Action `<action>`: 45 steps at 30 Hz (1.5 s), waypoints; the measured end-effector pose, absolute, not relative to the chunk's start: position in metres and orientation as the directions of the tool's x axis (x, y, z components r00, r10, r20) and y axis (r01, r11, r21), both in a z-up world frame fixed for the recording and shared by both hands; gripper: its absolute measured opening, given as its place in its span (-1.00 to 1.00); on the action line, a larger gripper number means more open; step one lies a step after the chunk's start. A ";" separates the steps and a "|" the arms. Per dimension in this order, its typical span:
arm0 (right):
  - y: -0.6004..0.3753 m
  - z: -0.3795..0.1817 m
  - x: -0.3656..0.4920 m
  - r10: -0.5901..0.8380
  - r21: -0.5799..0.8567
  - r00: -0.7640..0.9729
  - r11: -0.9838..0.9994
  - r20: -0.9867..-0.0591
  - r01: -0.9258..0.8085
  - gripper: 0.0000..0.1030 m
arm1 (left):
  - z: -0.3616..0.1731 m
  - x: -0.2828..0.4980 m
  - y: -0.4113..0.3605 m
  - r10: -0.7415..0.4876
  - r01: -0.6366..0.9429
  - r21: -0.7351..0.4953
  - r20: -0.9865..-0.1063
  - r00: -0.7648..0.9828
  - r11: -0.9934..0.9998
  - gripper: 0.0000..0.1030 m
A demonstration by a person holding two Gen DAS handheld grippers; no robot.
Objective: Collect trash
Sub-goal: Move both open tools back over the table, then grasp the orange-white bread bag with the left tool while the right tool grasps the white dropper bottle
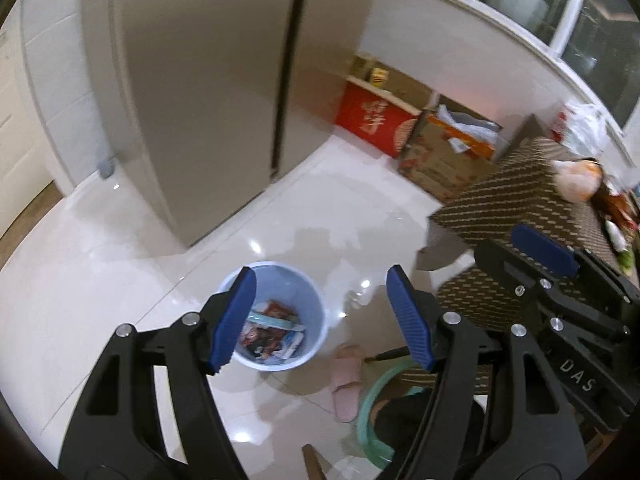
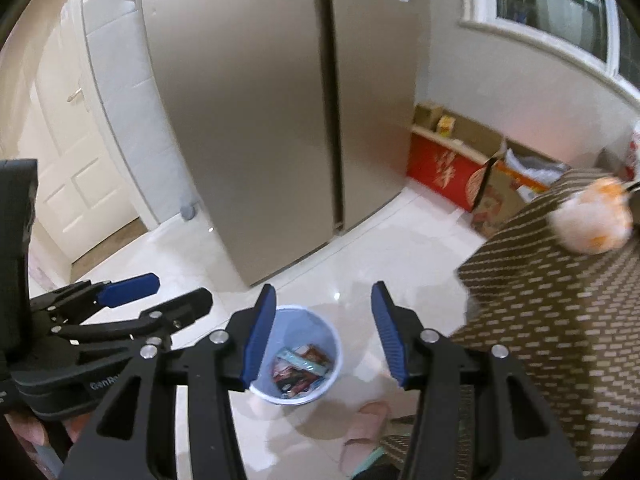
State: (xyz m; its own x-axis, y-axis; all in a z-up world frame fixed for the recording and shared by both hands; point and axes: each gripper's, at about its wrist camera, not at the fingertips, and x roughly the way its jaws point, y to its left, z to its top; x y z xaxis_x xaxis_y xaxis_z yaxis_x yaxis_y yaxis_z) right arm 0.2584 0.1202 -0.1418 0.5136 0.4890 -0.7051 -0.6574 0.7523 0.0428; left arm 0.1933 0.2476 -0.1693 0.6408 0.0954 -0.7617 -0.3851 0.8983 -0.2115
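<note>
Both grippers hang above the pale blue bin [image 2: 298, 356] on the floor, where wrappers [image 2: 300, 372] already lie; the left gripper [image 1: 320, 316] and right gripper [image 2: 320, 336] hold their fingers apart and empty, free for more trash on the patterned surface [image 2: 560, 320] at right.

A tall beige fridge [image 2: 256, 120] stands beside red and brown cardboard boxes [image 2: 444, 172]; pink slipper [image 1: 346, 384] on tiles.

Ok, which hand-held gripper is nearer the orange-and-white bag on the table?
Right. The right hand-held gripper hangs beside the table, with the bag ahead to its right; the left hand-held gripper sits on its other side, further from the table.
</note>
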 end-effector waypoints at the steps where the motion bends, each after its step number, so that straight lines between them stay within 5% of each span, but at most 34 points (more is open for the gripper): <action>1: 0.112 -0.136 0.258 0.494 0.043 0.525 0.755 -0.693 -0.654 -0.03 | -0.164 0.195 0.240 0.085 -0.368 -0.216 -0.754 0.652 0.905 0.30; 19: -0.120 -0.080 0.274 0.315 0.055 0.754 0.936 -0.577 -0.349 0.13 | -0.105 0.266 0.069 -0.103 0.014 -0.142 -0.646 0.756 0.990 0.30; 26: -0.161 -0.086 0.279 0.268 0.079 0.760 0.958 -0.592 -0.276 0.15 | -0.095 0.299 0.026 0.006 0.078 0.135 -0.536 0.844 0.988 0.36; 38: -0.161 -0.090 0.306 0.239 0.103 0.742 0.969 -0.626 -0.225 0.21 | -0.115 0.340 0.009 -0.062 0.142 0.086 -0.601 0.797 0.986 0.33; 39: -0.162 -0.091 0.310 0.247 0.119 0.732 0.967 -0.635 -0.224 0.21 | -0.115 0.341 0.006 -0.060 0.145 0.093 -0.601 0.797 0.985 0.27; 42: -0.165 -0.093 0.315 0.230 0.125 0.725 0.973 -0.649 -0.197 0.23 | -0.116 0.347 -0.002 -0.049 0.145 0.104 -0.624 0.780 0.984 -0.42; 45: -0.170 -0.092 0.319 0.211 0.121 0.729 0.977 -0.651 -0.175 0.26 | -0.116 0.353 -0.004 -0.071 0.143 0.060 -0.645 0.761 0.988 -0.64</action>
State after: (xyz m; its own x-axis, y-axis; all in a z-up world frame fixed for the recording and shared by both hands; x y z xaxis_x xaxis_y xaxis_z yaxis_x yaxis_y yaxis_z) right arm 0.3187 -0.1701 -0.0925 0.7288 0.2107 -0.6514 -0.1748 0.9772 0.1206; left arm 0.3528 -0.0037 -0.1161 0.7610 -0.0709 -0.6448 0.1432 0.9879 0.0603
